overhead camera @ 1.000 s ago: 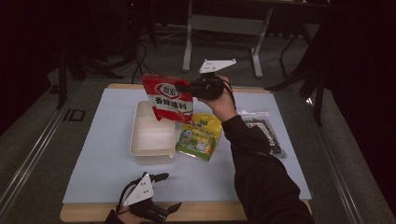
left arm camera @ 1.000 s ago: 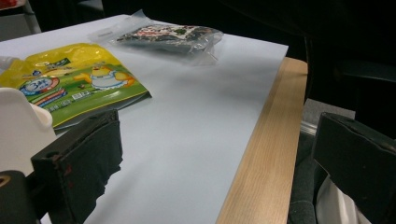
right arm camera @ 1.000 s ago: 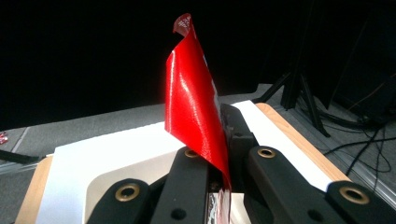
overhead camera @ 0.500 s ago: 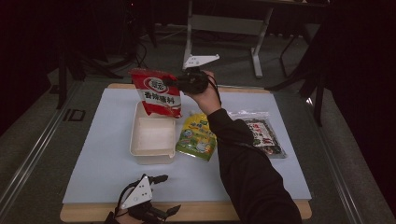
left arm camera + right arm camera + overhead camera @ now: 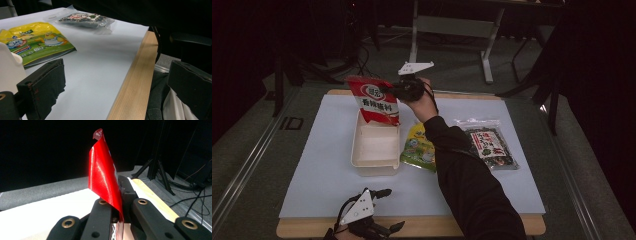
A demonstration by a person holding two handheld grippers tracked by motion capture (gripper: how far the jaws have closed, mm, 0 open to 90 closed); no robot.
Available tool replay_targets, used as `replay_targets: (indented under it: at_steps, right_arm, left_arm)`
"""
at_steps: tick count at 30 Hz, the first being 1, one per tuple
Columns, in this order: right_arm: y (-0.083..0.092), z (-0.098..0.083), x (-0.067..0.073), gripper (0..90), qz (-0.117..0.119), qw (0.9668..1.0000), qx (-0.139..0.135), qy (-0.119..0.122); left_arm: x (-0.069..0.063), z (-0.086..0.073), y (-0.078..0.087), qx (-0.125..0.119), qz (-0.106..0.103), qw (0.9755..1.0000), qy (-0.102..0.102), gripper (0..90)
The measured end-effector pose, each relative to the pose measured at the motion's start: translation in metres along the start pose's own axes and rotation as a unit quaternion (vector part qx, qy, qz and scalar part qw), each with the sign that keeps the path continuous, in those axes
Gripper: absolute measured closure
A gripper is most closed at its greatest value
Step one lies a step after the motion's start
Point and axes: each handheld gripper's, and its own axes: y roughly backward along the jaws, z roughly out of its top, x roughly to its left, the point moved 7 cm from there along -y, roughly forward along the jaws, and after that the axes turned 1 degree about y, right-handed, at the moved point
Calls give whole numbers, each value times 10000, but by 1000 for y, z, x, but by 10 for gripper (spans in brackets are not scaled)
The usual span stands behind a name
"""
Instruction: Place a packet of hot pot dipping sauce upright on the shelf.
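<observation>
White tray (image 5: 374, 159) sits left of centre, and the red pouch (image 5: 374, 100) hangs over its far end, pinched at its edge by the right gripper (image 5: 393, 90). Lower it squarely inside, then release. Left gripper (image 5: 384, 210) rests near, jaws wide.

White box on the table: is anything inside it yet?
Empty. The high view shows only the bare white floor of the white box; the red packet hangs above its far end, clamped in the right gripper.

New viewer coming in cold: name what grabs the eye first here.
The red packet, pinched in the right gripper and hanging over the white tray's far end. Beside the tray lie a yellow-green bag and a dark clear-wrapped packet; the left gripper rests open at the table's near edge.
</observation>
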Motion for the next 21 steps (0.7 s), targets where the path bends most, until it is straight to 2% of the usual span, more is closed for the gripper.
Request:
replay_targets:
  at_steps: [6,11,17,21]
  right_arm:
    - [-9,-3,1,890,31,10000,-32,-8]
    - [-13,-12,0,889,20,10000,44,-6]
    - [-14,-20,-2,885,17,9996,4,-297]
    - [-13,-20,-1,882,-59,9996,63,-282]
  left_arm:
    - [0,0,-1,4,-29,10000,-11,30]
    - [-1,0,-1,7,-35,10000,-20,30]
    - [-1,0,-1,6,-33,10000,-27,30]
    - [-1,0,-2,8,-34,10000,-24,30]
